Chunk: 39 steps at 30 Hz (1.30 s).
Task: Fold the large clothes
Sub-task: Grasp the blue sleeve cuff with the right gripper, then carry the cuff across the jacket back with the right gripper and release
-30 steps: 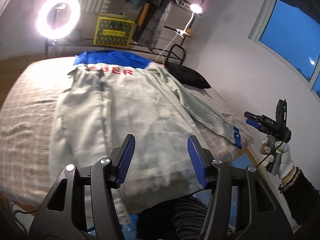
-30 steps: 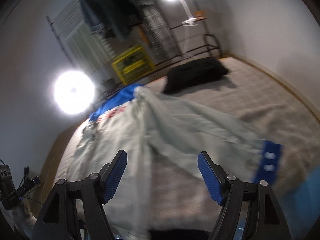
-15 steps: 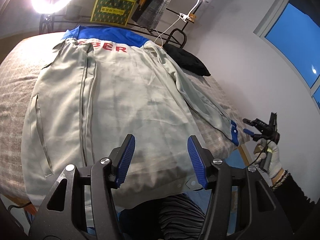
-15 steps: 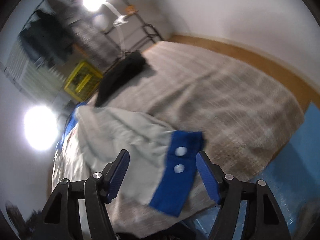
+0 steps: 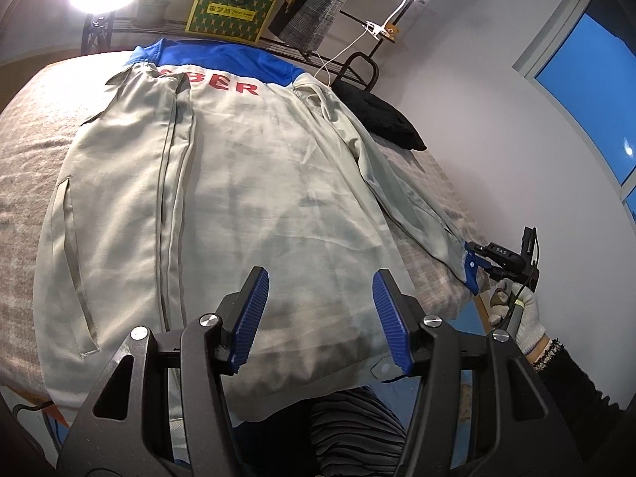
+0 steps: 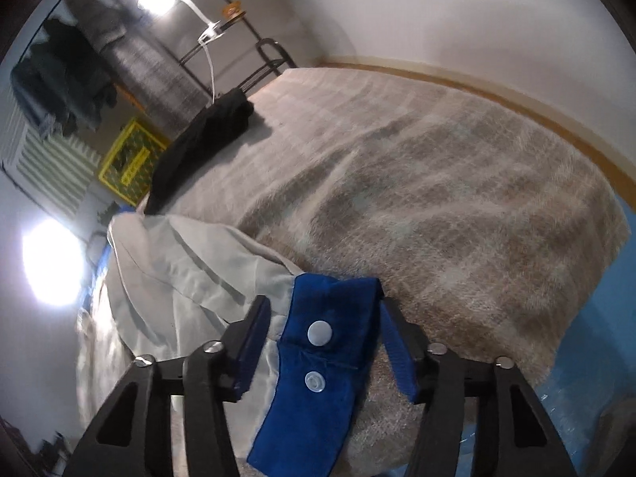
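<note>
The grey jacket (image 5: 246, 206) lies flat on the bed (image 5: 28, 167), back panel up, with its blue collar band at the far end and its hem at the near edge of the bed. Red lettering sits just below the collar band. One sleeve of the jacket runs along the right side of the body toward the near right corner of the bed and ends in a blue cuff (image 6: 326, 361) with two snap buttons. The left gripper (image 5: 316, 316) hovers above the hem of the jacket; its jaws stand apart and nothing lies between them. The right gripper (image 6: 324, 351), held by a gloved hand (image 5: 516, 318), is at the cuff: its jaws have just been closing, the cuff lies between them, and a gap is visible between the left pad and the fabric, so the pads are not pressing on the cuff. A black cushion (image 5: 381, 119) rests on the bed beyond the sleeve, near the wall. A yellow box (image 5: 232, 10) stands on a rack beyond the collar end of the jacket.
</note>
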{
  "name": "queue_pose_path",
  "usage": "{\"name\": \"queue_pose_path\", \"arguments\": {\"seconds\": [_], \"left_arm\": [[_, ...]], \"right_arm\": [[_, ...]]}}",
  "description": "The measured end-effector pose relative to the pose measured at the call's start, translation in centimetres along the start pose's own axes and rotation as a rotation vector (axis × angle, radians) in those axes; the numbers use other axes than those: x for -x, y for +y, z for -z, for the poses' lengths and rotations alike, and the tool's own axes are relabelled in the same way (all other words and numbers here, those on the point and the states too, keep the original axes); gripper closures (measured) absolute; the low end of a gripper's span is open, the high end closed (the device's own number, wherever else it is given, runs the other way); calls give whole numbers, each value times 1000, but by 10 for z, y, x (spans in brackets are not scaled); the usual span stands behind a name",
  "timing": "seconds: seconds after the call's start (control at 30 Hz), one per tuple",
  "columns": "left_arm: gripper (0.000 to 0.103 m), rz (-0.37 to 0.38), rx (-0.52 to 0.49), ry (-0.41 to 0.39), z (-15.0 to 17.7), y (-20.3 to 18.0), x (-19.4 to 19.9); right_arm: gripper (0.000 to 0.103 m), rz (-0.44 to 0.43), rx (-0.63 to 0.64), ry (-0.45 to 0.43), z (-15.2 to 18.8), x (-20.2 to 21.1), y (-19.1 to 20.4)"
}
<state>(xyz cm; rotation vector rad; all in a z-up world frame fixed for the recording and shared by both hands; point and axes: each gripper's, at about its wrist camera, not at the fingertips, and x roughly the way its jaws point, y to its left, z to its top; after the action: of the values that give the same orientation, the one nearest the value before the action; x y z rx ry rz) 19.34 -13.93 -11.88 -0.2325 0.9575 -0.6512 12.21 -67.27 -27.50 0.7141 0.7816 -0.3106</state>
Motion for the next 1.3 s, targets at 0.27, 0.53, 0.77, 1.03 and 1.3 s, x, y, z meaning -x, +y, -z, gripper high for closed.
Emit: {"name": "queue_pose_path", "arguments": {"seconds": [0.27,0.53,0.77,1.03,1.3], "left_arm": [[47,2,6,-5,0,0,0],[47,12,44,-23,-1,11,9],[47,21,90,-33,-1,22,17],[47,45,126,-9,6,25,10],[47,110,207,75,17,22,-28]], "right_arm": [[101,-44,62,-16,3,29,11],[102,-246,242,-90,24,100,99],[102,-490,438,-8,94,132,197],[103,-521,727,203,198,88,267],[103,-516,813,364,248,50,265]]}}
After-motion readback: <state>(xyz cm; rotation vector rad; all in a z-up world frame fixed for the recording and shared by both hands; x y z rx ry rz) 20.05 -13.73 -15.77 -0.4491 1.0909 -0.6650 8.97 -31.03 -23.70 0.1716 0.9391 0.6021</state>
